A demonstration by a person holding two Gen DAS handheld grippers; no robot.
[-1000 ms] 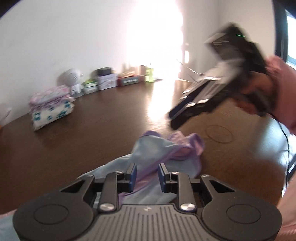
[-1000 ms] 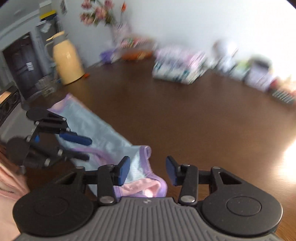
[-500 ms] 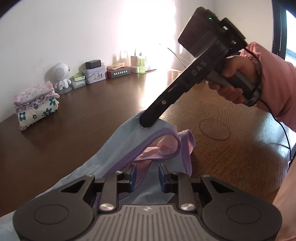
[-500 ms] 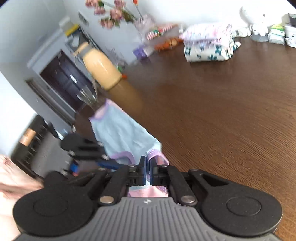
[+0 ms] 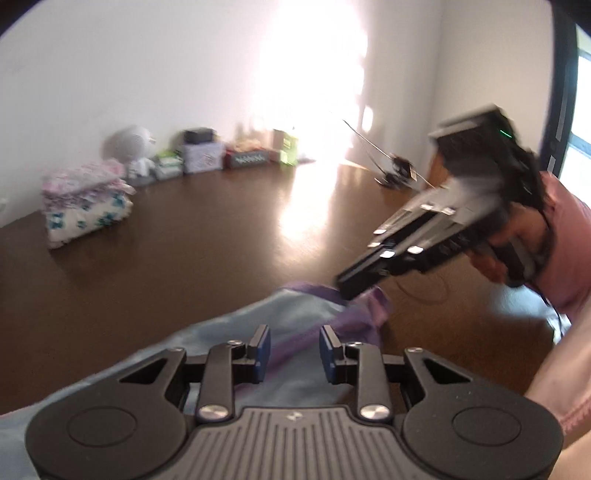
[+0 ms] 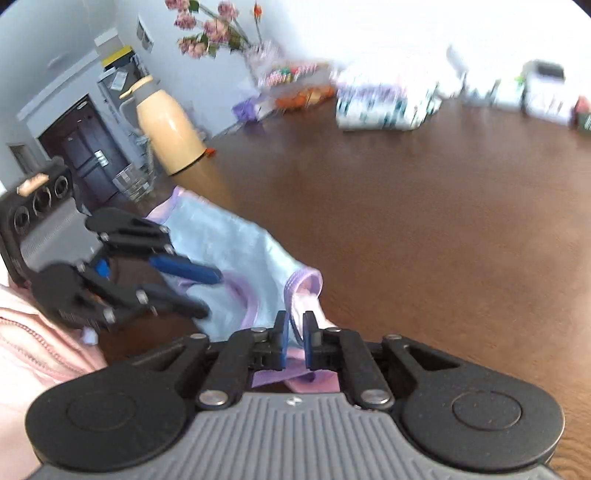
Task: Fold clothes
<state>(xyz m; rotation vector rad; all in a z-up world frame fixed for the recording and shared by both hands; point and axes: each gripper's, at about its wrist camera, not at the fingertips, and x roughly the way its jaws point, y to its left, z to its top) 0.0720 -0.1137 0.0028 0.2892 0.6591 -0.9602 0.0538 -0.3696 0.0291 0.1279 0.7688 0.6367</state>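
Note:
A light blue garment (image 6: 236, 251) with purple trim lies crumpled on the dark wooden table (image 6: 424, 229). My right gripper (image 6: 295, 338) is shut on its pink-purple hem (image 6: 303, 295), with a fold of cloth pinched between the blue pads. From the left wrist view, the right gripper (image 5: 354, 288) is blurred, with its tip at the garment's far purple edge (image 5: 373, 306). My left gripper (image 5: 294, 349) stands open just above the blue cloth (image 5: 295, 314), with nothing between its fingers. It shows again as the left gripper (image 6: 210, 291) over the garment's near side.
A folded stack of floral clothes (image 5: 85, 203) sits near the far wall, beside a white figurine (image 5: 133, 147) and small boxes (image 5: 203, 155). A yellow flask (image 6: 170, 136), a glass (image 6: 131, 182) and a vase of flowers (image 6: 218, 33) stand at the table's left end. Pink sleeves frame both views.
My right gripper went from open to shut on the hem, lifted it, and now holds it lower and nearer. The left gripper stayed open over the cloth.

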